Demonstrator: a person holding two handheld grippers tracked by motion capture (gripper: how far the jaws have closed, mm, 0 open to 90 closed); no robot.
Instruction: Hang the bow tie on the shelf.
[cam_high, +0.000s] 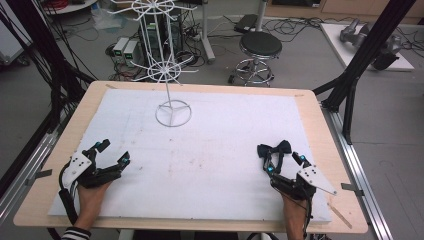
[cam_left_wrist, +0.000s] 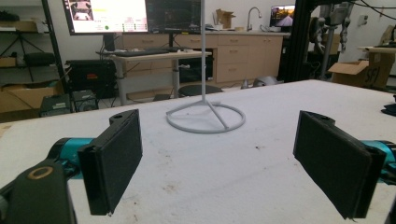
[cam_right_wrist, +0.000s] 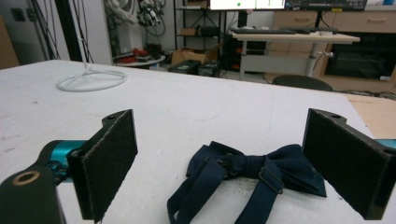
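Landmark: white wire stand (cam_high: 173, 113), ring base resting on the white sheet (cam_high: 200, 165) that covers the wooden worktop (cam_high: 320, 125), at the far middle of the sheet.

Bow tie (cam_high: 274, 149): dark navy, lying flat on the sheet, well to the right of the stand and nearer the person. Knot in the centre, wings spread to either side, strap with a small metal slider trailing toward the person. In the right gripper view the bow tie (cam_right_wrist: 254, 170) lies between the two black jaws but touches neither.

Right hand-held gripper (cam_high: 285, 165): jaws wide apart, holding nothing. Its tips sit just on the person's side of the bow tie, one tip at the strap. Held low over the sheet by the right hand (cam_high: 295, 212). Pads (cam_right_wrist: 109, 161) face each other with bare sheet and the bow tie in the gap.

Left hand-held gripper (cam_high: 114, 153): jaws wide apart, empty. It is on the left of the stand and nearer the person, well apart from the bow tie. In the left gripper view the stand (cam_left_wrist: 206, 116) shows straight ahead between the pads (cam_left_wrist: 116, 158), some way off. Left hand (cam_high: 91, 196) grips it; striped cuff at the wrist.

Sheet surface: faint smudges and specks near the middle.
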